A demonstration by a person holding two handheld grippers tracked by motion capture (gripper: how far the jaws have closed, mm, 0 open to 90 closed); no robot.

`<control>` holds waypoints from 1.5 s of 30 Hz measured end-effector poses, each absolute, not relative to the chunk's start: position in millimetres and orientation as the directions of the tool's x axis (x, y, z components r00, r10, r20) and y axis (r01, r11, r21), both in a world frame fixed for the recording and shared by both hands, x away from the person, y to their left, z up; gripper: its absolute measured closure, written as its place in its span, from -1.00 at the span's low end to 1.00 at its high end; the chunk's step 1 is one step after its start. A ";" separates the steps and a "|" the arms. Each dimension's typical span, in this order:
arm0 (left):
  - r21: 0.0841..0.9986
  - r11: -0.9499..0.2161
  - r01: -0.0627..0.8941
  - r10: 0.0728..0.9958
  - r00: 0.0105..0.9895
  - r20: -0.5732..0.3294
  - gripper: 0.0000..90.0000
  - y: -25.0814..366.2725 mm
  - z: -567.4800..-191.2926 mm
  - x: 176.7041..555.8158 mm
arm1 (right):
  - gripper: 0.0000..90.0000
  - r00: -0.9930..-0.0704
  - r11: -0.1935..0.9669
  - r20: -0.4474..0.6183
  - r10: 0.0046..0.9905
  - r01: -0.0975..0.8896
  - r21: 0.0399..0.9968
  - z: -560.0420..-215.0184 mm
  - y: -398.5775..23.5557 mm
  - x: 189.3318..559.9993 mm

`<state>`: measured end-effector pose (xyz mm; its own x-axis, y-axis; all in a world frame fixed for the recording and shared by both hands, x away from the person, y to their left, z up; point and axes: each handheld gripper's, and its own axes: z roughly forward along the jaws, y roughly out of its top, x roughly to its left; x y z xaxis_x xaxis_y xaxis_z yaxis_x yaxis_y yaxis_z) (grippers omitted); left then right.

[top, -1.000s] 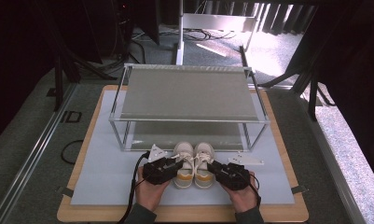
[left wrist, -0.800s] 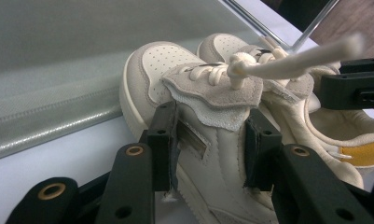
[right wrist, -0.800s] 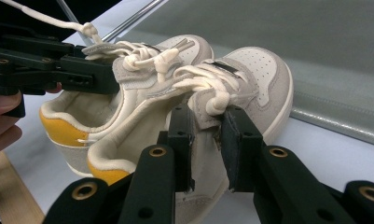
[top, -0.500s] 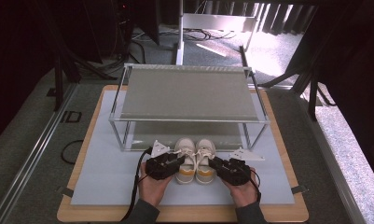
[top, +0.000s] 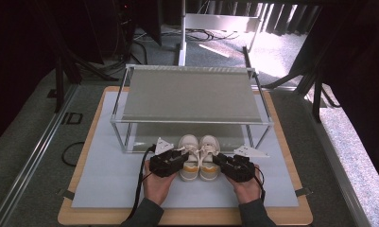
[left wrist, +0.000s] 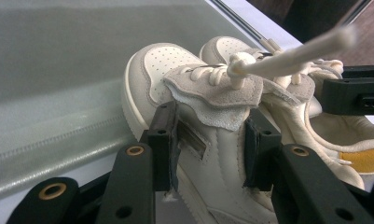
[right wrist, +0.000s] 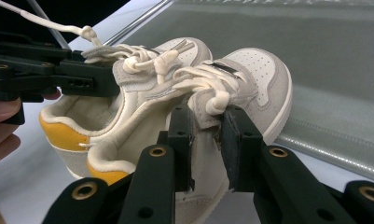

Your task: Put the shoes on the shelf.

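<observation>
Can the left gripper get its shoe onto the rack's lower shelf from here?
Probably yes: left gripper clamps the left white-and-yellow sneaker, toes facing the metal-framed grey rack; the lower shelf opening ahead looks unobstructed.

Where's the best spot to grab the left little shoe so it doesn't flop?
Probably the side wall beside the laces, coming from the outer side. The left shoe stands upright with an open collar, so one jaw can go inside and one outside, as the left gripper grips it now. The heel stays free.
</observation>
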<state>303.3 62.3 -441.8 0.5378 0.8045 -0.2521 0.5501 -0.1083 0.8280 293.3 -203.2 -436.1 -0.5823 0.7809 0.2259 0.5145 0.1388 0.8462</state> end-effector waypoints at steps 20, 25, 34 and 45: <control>0.850 -0.090 0.520 0.824 0.518 -0.230 0.38 56.0 -442.4 327.9 | 0.66 -0.576 0.109 0.223 0.787 0.485 0.867 -438.5 -205.2 318.3; 0.852 -0.085 0.516 0.829 0.511 -0.227 0.39 53.4 -444.6 332.9 | 0.66 -0.575 0.113 0.215 0.790 0.480 0.870 -439.9 -206.2 324.5; 0.856 -0.052 0.514 0.845 0.480 -0.237 0.39 49.4 -450.9 343.3 | 0.66 -0.569 0.103 0.215 0.794 0.474 0.874 -444.4 -206.8 337.2; 0.867 -0.040 0.496 0.858 0.462 -0.225 0.40 49.2 -453.7 352.0 | 0.66 -0.563 0.090 0.220 0.797 0.471 0.877 -449.5 -204.0 346.7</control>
<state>352.0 49.2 -453.7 0.4619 0.8578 -0.2252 0.4963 -0.0396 0.8673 346.7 -204.0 -449.5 -0.5627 0.7968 0.2204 0.4712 0.0900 0.8774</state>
